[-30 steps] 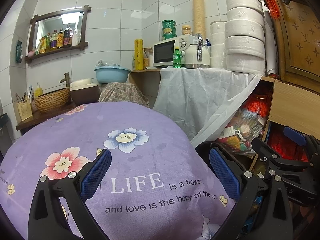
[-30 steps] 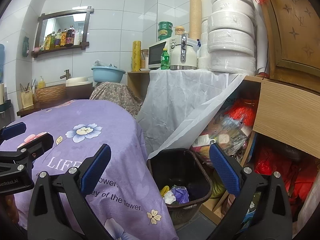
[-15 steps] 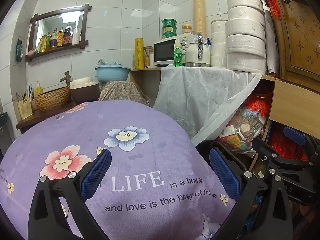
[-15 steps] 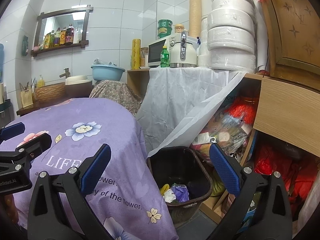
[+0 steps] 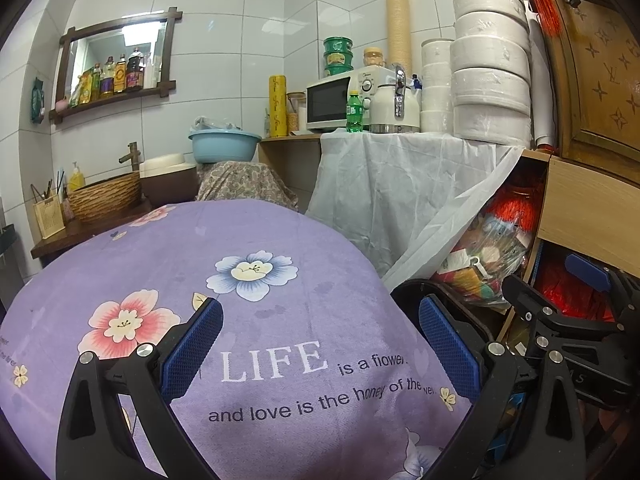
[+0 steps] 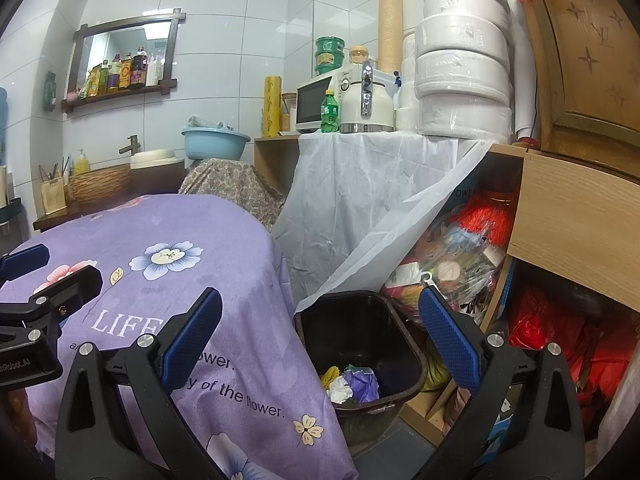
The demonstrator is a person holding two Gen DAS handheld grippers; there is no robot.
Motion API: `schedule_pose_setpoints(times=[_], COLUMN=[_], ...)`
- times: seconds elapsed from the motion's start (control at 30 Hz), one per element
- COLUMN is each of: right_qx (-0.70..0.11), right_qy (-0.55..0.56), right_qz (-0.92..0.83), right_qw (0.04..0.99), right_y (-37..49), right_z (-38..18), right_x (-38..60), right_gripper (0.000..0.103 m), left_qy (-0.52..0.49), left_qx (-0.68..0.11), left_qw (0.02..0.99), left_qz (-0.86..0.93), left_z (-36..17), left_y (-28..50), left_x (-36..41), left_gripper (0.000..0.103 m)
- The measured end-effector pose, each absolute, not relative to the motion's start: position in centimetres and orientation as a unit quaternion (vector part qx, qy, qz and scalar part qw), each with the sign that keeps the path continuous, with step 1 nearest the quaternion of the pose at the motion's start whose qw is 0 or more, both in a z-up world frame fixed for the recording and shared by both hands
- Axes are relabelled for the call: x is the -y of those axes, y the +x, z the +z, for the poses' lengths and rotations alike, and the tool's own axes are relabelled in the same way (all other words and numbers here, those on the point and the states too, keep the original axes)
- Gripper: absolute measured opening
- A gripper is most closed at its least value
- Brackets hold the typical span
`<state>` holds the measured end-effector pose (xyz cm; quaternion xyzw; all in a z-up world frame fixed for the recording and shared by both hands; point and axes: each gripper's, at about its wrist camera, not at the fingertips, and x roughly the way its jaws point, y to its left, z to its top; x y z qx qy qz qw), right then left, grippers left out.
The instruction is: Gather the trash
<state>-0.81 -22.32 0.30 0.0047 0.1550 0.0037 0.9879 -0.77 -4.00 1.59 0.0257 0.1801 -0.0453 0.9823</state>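
Note:
A dark brown trash bin (image 6: 404, 350) stands on the floor to the right of the table with the purple flowered cloth (image 6: 160, 280). Crumpled white, purple and yellow trash (image 6: 352, 382) lies at its bottom. My right gripper (image 6: 320, 340) is open and empty, above the bin's left side. My left gripper (image 5: 320, 344) is open and empty over the purple cloth (image 5: 240, 300); only the bin's rim (image 5: 412, 286) shows there. The right gripper (image 5: 568, 320) appears at the right of the left wrist view, and the left gripper (image 6: 32, 292) at the left of the right wrist view.
A white-draped counter (image 6: 360, 184) behind the bin holds a microwave (image 6: 316, 104), a green bottle (image 6: 330, 112), a kettle (image 6: 366, 104) and stacked paper rolls (image 6: 460, 60). Wooden shelves (image 6: 568, 216) with bagged goods (image 6: 452, 268) stand right. A blue basin (image 5: 224, 146) and wicker basket (image 5: 106, 200) are behind.
Both views have barely shifted; the right gripper has drifted slightly, so the bin sits a little higher in view. Both grippers stay open and empty.

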Motion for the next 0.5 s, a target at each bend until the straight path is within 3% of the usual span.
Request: schedule_pose_setpoints(times=[0.5], right_qx=[-0.16], right_qy=[0.008], right_qz=[0.004], right_qw=[0.987], right_y=[-0.64], right_z=[0.16], right_x=[22.45], right_gripper=[0.097], left_qy=[0.022], left_qx=[-0.187], left_qw=[0.981], left_qz=[-0.044], left_z=[1.45], left_y=[-0.51], left_x=[4.16], left_gripper=[0.097])
